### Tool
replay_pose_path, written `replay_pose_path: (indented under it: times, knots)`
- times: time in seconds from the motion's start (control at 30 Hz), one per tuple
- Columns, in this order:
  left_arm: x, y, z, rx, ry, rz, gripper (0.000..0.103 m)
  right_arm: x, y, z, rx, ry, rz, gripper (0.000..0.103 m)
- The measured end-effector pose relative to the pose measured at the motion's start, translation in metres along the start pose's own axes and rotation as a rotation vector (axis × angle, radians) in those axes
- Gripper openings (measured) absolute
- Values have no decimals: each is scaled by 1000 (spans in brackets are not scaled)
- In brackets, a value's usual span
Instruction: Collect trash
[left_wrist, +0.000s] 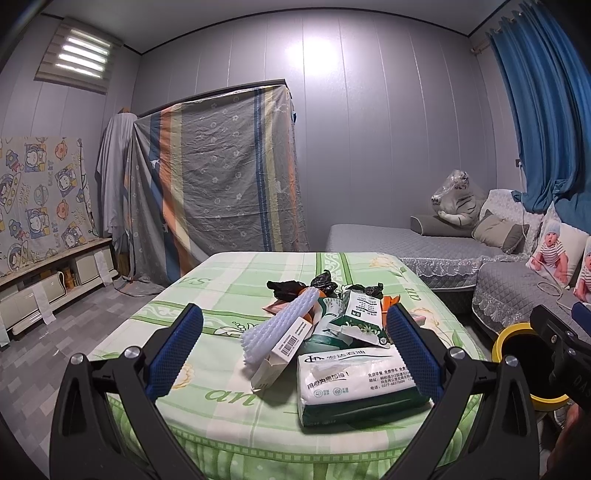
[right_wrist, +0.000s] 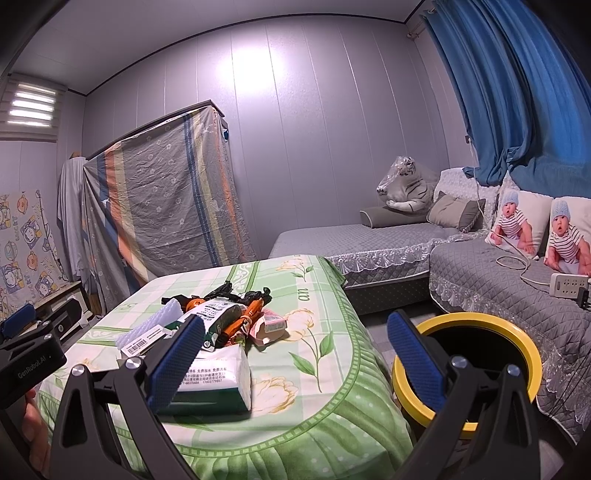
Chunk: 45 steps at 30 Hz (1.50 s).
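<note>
Green-clothed table with trash pile, both grippers' fingers wide apart (nothing held), yellow-rimmed bin beside.

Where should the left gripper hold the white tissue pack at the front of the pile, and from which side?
Probably across its short width, coming from above and the near edge. The tissue pack lies flat on the table, nearest the open left gripper. A carton leans at its left side, so close the fingers on the near, free end.
</note>
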<state>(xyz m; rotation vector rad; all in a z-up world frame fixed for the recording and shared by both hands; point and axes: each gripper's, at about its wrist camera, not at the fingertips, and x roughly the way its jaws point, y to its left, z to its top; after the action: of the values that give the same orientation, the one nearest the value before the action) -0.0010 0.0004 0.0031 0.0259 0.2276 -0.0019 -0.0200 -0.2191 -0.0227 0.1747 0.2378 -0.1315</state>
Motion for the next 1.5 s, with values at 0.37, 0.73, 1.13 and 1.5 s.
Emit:
replay_pose_path:
  times: [0.37, 0.73, 1.13, 1.5]
  knots:
    - [0, 1, -3, -3, 0, -2, 95, 0, 0, -1, 0, 0, 1, 96]
    - [0, 1, -4, -4, 3, -5, 95, 1, -1, -1, 2, 0, 1, 96]
    - [1, -2, -8, 3, 5, -16, 95, 0, -2, -2, 3, 0, 0, 96]
    - [0, -3, -7, 6, 8, -16, 95, 0, -2, -1, 5, 2, 1, 96]
